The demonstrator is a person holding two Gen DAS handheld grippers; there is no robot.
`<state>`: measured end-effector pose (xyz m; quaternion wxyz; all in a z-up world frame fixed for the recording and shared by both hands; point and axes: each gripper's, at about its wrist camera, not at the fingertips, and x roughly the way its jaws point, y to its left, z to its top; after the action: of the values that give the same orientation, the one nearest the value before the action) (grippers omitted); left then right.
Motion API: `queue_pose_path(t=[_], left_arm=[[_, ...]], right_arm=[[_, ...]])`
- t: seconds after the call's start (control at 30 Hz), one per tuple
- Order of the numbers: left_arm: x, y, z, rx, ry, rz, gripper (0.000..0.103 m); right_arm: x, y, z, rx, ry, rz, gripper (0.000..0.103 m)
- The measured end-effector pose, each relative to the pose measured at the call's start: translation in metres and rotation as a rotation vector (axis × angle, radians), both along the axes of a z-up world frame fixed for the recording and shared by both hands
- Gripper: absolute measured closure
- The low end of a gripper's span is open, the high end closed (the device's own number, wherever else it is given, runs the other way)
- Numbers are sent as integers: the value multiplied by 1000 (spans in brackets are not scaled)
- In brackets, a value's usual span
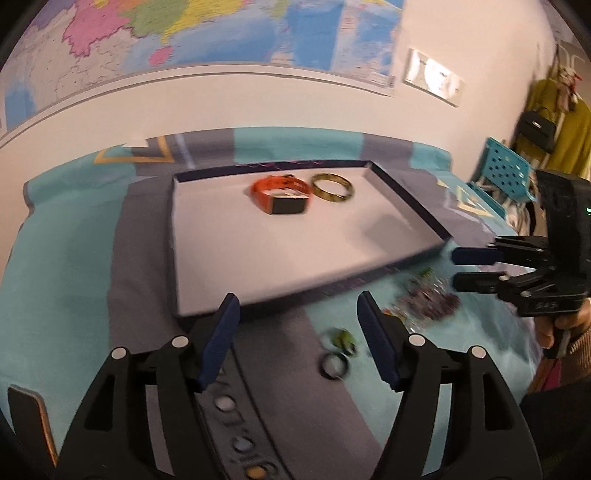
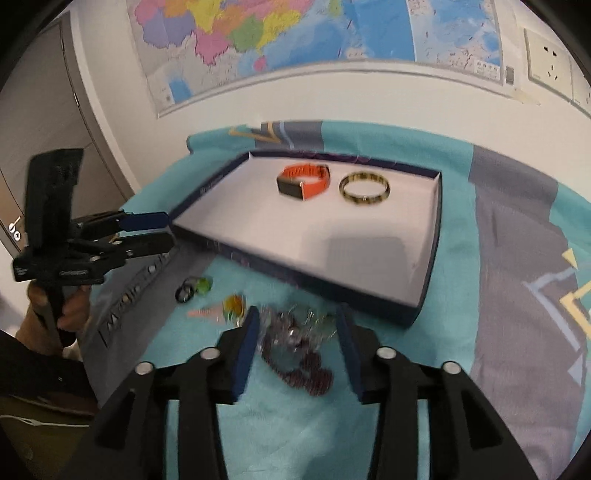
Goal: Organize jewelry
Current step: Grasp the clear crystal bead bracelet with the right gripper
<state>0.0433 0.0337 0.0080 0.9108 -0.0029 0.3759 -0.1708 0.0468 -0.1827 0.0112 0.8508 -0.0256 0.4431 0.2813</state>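
Jewelry tray (image 2: pixel 428 254) with orange watch (image 2: pixel 304 180), no legible writing.

A coloured map (image 2: pixel 280 33) is hung on the wall above a wall socket (image 2: pixel 546 55); a yellow coat (image 1: pixel 565 125) is hung nearby.

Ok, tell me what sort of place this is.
Probably a bedroom or some other room at home. A teal and grey patterned bedspread covers the work surface, a big wall map hangs behind it, and a yellow garment with a black handbag hangs at the side.
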Motion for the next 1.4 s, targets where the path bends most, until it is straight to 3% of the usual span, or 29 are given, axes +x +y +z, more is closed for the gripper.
queue_pose_path(t=[0.23,0.37,0.73,1.13,1.4], left_arm=[[-17,-13,-11,9,19,-34,35],[-22,-10,-15,1,28,-36,35],[-33,-9,-21,8,39,-49,35],[-38,-19,-29,17,57,-94,39],[-28,-20,-31,35,66,-77,56]], right_arm=[[1,12,-18,-63,10,-13,61],[-2,8,-20,-47,26,-17,78],[-11,-4,0,35,-11,-47,94],[-21,-17,38,151,-90,-75,94],[-24,-13,37,177,-84,-70,94]])
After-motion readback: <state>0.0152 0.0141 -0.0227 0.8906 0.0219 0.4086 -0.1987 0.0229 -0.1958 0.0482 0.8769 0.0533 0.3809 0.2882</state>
